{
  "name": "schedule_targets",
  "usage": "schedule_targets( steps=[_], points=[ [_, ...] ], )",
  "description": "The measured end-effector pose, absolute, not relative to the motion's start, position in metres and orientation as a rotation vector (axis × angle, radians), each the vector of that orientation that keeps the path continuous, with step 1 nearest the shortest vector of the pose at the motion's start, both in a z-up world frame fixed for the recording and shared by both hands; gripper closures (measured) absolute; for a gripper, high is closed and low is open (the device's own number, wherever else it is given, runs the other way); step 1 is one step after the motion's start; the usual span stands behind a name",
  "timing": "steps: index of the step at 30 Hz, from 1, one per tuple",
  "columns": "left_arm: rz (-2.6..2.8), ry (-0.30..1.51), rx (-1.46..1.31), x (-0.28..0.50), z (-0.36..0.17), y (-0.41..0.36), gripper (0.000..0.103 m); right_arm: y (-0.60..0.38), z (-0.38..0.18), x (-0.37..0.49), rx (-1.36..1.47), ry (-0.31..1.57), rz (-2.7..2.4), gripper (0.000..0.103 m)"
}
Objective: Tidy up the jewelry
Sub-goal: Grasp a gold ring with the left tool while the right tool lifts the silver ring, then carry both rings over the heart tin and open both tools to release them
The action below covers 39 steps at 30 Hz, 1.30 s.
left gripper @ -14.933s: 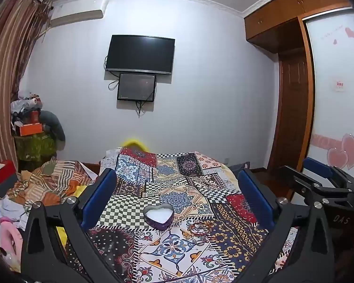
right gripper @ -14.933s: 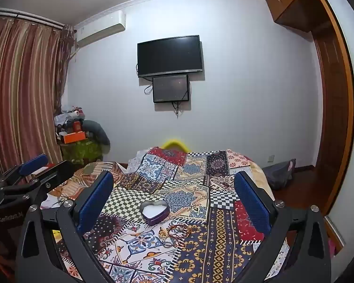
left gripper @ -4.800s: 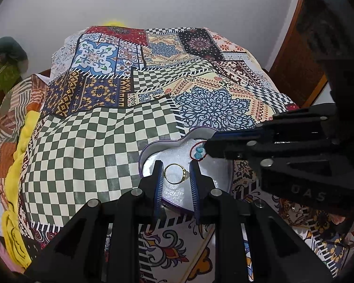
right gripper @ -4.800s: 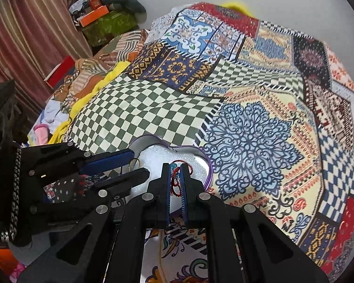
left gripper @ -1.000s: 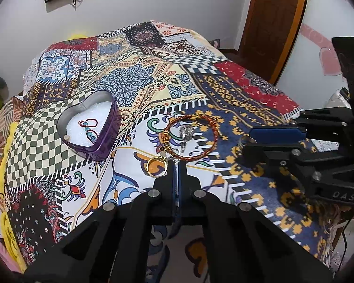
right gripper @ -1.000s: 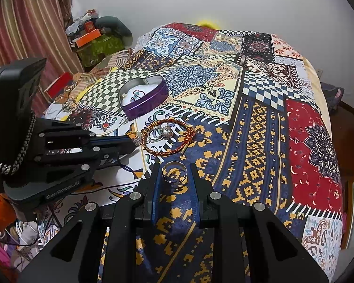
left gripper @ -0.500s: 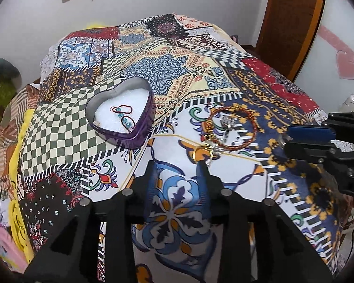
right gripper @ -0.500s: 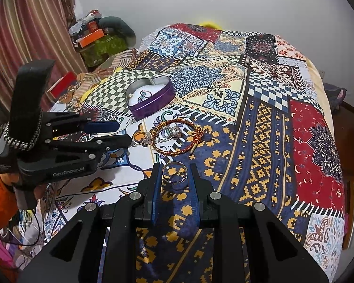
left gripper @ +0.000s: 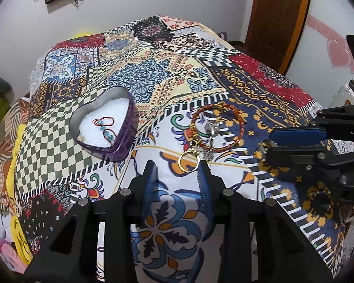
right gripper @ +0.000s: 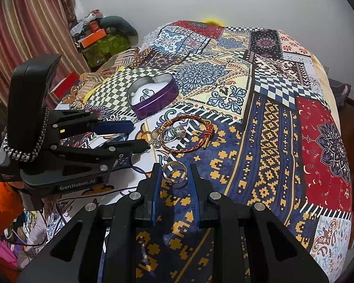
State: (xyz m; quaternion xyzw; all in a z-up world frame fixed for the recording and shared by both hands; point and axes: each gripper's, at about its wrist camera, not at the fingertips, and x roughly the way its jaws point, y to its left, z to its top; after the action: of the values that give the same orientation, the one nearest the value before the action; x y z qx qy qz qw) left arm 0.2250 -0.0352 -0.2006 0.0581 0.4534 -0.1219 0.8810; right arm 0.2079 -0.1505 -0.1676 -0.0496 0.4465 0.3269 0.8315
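A purple heart-shaped tin (left gripper: 120, 141) with a white lining holds a red-and-blue piece of jewelry (left gripper: 105, 127); it also shows in the right wrist view (right gripper: 153, 101). A red braided bracelet (left gripper: 218, 127) lies on the quilt with silver pieces (left gripper: 211, 129) inside it. A gold ring (left gripper: 188, 162) lies just ahead of my left gripper (left gripper: 177, 167), which is open and empty. My right gripper (right gripper: 175, 168) is partly open around a silver ring (right gripper: 174, 172) that rests on the quilt between its fingers; touch is unclear.
The patchwork quilt (right gripper: 271, 118) covers the whole bed. Clutter and an orange box (right gripper: 93, 37) stand by the striped curtain on the left. A wooden door (left gripper: 278, 16) is at the back right. The right gripper's body (left gripper: 318, 151) sits close right of the bracelet.
My left gripper has opened and let go of the gold ring, then drawn back a little. My right gripper has stayed around the silver ring.
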Motion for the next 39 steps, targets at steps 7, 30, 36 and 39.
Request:
schedule_targets(
  steps=[7, 30, 36, 39],
  points=[
    [-0.248, 0.934, 0.115, 0.232, -0.203, -0.038, 0.067, -0.151, -0.168, 0.209, -0.100, 0.945, 0.690, 0.083],
    [-0.236, 0.882, 0.017, 0.216, -0.181, -0.017, 0.084, -0.142, -0.139, 0.212, -0.102, 0.880, 0.678, 0.083],
    [-0.183, 0.825, -0.006, 0.212, -0.161, 0.008, 0.084, -0.125, -0.126, 0.216, -0.128, 0.841, 0.692, 0.083],
    [-0.161, 0.800, -0.021, 0.212, -0.153, 0.021, 0.084, -0.116, -0.120, 0.220, -0.137, 0.822, 0.701, 0.083]
  ],
)
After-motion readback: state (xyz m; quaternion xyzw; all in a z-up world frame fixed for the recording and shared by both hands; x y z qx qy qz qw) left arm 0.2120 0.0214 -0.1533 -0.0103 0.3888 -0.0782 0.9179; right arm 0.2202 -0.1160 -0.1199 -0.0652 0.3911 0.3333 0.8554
